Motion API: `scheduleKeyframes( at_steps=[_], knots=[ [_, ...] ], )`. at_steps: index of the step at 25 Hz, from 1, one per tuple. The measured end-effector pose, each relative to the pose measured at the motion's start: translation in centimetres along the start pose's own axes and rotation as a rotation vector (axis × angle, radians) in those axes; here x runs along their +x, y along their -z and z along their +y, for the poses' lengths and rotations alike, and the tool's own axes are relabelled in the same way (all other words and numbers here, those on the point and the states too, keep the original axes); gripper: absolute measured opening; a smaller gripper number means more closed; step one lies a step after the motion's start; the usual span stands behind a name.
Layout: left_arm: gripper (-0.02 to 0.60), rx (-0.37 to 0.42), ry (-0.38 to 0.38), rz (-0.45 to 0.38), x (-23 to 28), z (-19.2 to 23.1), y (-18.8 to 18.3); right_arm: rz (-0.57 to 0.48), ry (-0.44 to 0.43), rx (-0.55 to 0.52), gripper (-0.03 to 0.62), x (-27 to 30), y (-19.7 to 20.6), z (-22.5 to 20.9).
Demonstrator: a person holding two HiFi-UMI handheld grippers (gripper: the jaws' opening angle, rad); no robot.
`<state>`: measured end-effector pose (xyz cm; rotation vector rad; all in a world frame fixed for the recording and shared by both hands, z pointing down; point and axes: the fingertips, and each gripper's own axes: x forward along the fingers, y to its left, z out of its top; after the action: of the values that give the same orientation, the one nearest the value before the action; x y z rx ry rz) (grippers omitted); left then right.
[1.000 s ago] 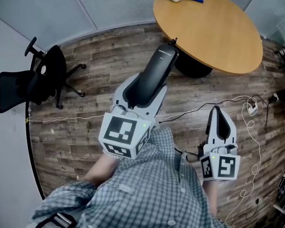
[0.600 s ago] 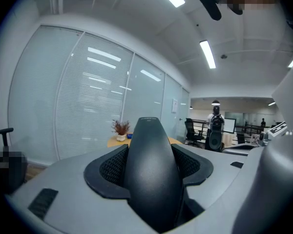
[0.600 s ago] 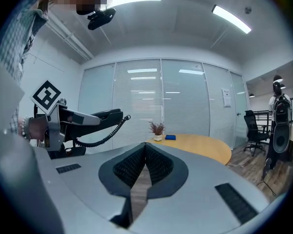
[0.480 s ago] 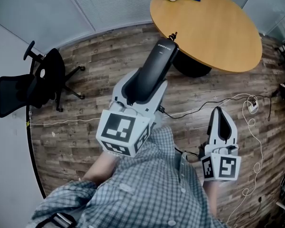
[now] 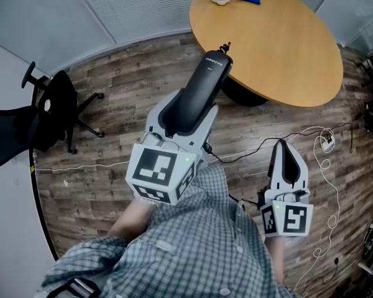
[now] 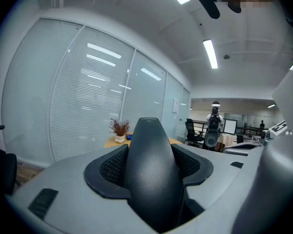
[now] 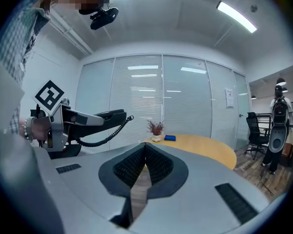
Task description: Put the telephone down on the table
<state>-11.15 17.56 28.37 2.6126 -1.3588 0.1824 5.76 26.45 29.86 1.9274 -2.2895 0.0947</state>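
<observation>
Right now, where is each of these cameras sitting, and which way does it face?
Head view: on the person's head, facing steeply down at floor and table; shows shirt, left gripper shut on the telephone, right gripper.
Left gripper view: on the left gripper, facing along its jaws past the telephone toward the table.
Right gripper view: on the right gripper, facing along its shut, empty jaws toward the table; left gripper at left.
Shared: all three show table and telephone.
</observation>
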Motion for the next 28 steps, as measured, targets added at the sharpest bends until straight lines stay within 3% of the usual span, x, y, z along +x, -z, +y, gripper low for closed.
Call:
scheduleKeyframes(
  at_steps=[12,28],
  knots=[
    [0.279,-0.004,0.051,0.048,11.9,5.1,-2.4,0.019,0.068,0.006,0.008,10.6,-2.4,-4.8],
    [0.279,-0.001,0.093,0.025,23.3,11.8,-5.7,0.026,0.111,-0.002,0.008,23.0,-4.1,-7.4]
  ],
)
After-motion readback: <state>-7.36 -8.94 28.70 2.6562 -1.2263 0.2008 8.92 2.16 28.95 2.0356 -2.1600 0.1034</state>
